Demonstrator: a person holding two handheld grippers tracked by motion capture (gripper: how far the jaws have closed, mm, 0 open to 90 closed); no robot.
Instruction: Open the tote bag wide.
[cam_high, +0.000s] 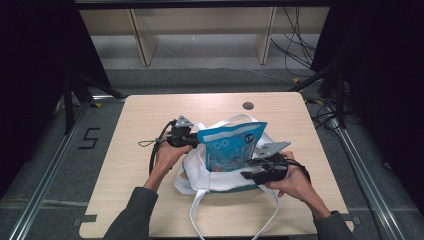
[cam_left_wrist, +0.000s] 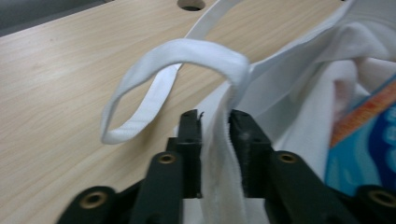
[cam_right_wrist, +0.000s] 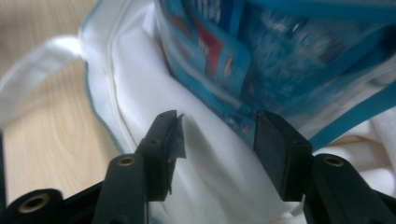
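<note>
High view, left to right: black "5" marking (cam_high: 88, 138) on the floor at frame left, then the light wood table (cam_high: 140, 125) across the centre. Person's left hand (cam_high: 167, 155) comes up from the bottom left holding the left gripper (cam_high: 192, 141), which sits at the left edge of the white tote bag (cam_high: 200, 172), mid-frame. Blue snack pouch (cam_high: 231, 145) stands upright in the bag's mouth, top half sticking out above the fabric. Right of the pouch, the right gripper (cam_high: 252, 172) is at the bag's right rim, held by the right hand (cam_high: 295, 182) coming in from the bottom right. Two long white straps (cam_high: 196, 212) trail off the bag toward the bottom edge of the frame; a cable hole (cam_high: 248, 105) sits in the table near its far edge, above the bag. Left gripper view: a looped bag handle (cam_left_wrist: 177, 51) arcs over bare wood at upper left; the jaws at bottom centre are narrow and pinching a fold of the white bag fabric (cam_left_wrist: 219, 154) between them; blue and orange pouch corner (cam_left_wrist: 369, 135) at right edge. Right gripper view: wood and a blurred handle at far left, bag's white cloth (cam_right_wrist: 215, 158) with a teal-trimmed edge in the middle, pouch (cam_right_wrist: 280, 60) filling the upper right. Jaws there stand wide, cloth bulging up between them, not clamped.
</note>
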